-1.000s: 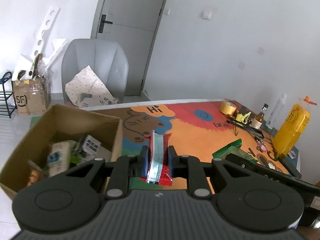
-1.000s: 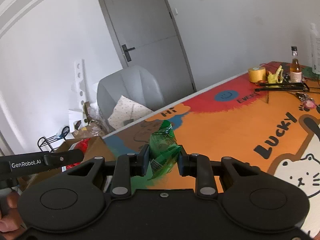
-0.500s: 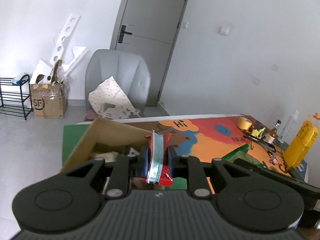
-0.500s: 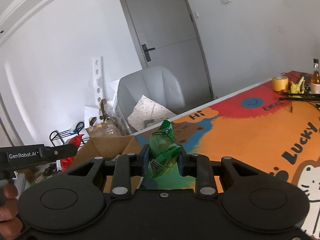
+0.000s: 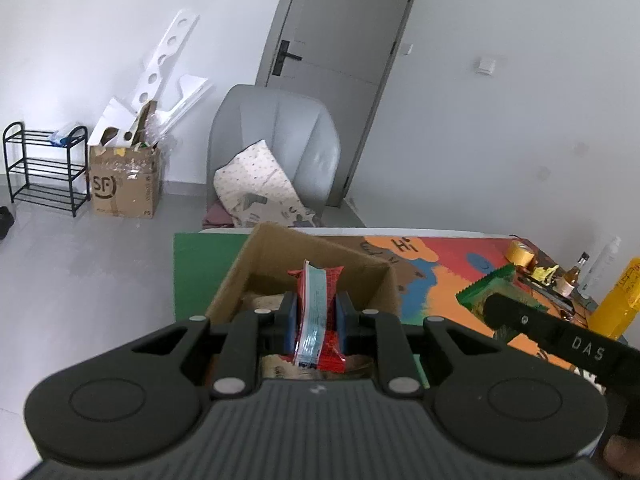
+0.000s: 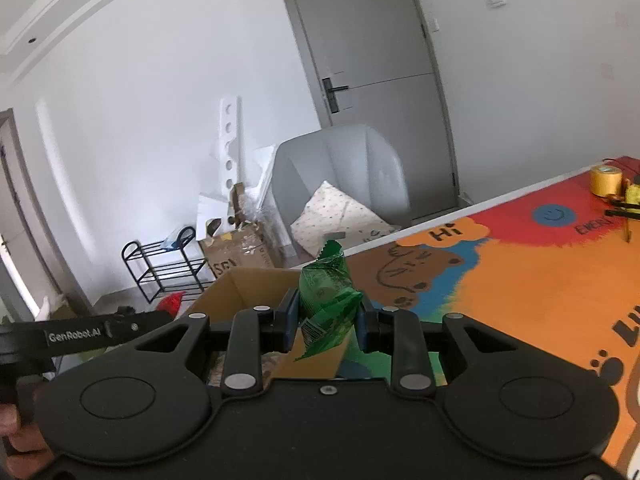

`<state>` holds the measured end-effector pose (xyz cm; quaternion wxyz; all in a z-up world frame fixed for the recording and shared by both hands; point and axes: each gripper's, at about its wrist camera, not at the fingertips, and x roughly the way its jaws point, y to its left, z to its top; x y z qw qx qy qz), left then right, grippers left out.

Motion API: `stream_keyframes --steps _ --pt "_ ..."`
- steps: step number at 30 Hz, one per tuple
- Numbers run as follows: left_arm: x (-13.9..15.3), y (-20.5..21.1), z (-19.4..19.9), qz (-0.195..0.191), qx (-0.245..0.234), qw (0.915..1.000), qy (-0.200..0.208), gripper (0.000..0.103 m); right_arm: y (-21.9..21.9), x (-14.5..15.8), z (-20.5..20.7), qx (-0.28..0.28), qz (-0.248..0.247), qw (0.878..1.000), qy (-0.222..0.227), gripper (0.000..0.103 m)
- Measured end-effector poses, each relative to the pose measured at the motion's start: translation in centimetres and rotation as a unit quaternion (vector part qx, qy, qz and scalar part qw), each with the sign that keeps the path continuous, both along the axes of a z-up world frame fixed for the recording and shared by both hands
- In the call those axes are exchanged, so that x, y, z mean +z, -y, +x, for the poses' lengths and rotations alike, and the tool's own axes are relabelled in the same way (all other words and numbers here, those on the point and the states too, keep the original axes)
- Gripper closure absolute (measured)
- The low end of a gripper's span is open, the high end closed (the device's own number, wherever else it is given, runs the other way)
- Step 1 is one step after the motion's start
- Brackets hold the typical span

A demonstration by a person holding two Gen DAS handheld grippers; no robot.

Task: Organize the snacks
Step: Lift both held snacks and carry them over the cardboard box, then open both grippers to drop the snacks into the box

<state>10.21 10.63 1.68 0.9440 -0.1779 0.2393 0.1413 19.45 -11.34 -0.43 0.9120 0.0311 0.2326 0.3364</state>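
Both pairs of jaws are clamped on snacks. On the left gripper (image 5: 316, 322) the jaws are drawn nearly together, and a thin red snack packet (image 5: 318, 320) with a pale blue strip is pinched edge-on between the blue pads, standing upright. The packet is held over the open cardboard box (image 5: 320, 252), whose brown walls are seen just beyond the fingertips; other wrapped items lie inside, too hidden to be identified.

On the right gripper (image 6: 326, 326) the jaws are set slightly wider and are closed on a crumpled green snack bag (image 6: 326, 296), its serrated top pointing up. This bag is held above the near right corner of the same box (image 6: 244, 284), at the edge of the counter (image 6: 540, 280), which is covered by a colourful cartoon mat.

Part of a hand (image 6: 16, 436) is seen at the lower left of the right wrist view, on the other gripper's handle.

Further along the counter a roll of yellow tape (image 6: 606, 180) is seen. Beyond the counter a grey chair (image 5: 276, 136) with a patterned cushion (image 5: 256, 184) is placed before a grey door (image 5: 344, 40), and a taped carton (image 5: 124, 182) and a black rack (image 5: 44, 168) are set by the wall.
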Motion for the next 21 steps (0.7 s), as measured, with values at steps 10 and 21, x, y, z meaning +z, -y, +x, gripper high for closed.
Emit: stream_keyframes --steps 10,21 --pt "-1.6 -2.6 -0.2 -0.014 0.026 0.9994 -0.018 0.081 -3.8 -0.5 -0.6 0.044 -0.016 0.999 -0.014 0.077" --pt "-1.1 -3.5 -1.3 -0.013 0.041 0.9990 -0.015 0.051 -6.1 -1.2 -1.1 0.072 -0.034 0.996 -0.029 0.074"
